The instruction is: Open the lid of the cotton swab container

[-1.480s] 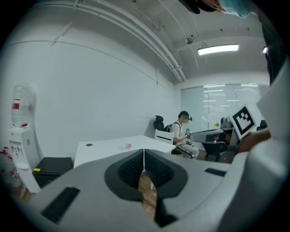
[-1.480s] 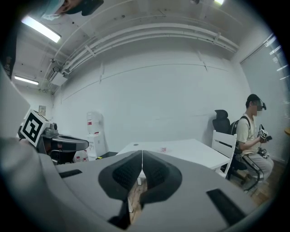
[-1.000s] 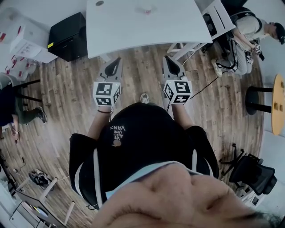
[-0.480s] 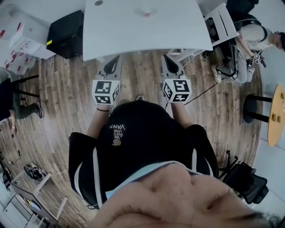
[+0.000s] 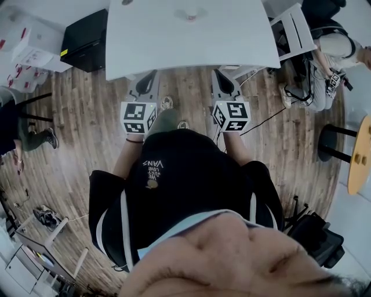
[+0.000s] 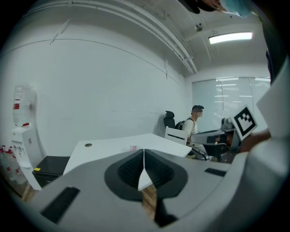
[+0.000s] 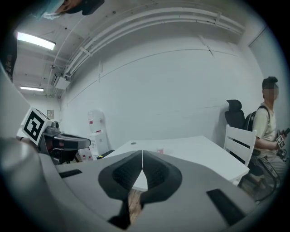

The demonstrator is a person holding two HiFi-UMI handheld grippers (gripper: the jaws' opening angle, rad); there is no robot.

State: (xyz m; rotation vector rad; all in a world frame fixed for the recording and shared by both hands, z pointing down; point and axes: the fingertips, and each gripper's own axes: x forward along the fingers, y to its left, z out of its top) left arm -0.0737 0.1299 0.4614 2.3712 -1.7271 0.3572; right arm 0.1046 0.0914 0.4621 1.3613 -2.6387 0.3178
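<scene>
The left gripper has its jaws closed tip to tip with nothing between them. The right gripper is in the same condition, shut and empty. Both tools sit just below the near edge of the white rectangular table, over the brown wood-plank floor.

The small pale cotton swab container with a pinkish mark stands on the tabletop at upper centre of the head view. It is well apart from both tools and lies roughly between their lines, with the right gripper marginally nearer. Its long axis and lid are too small to read.
</scene>
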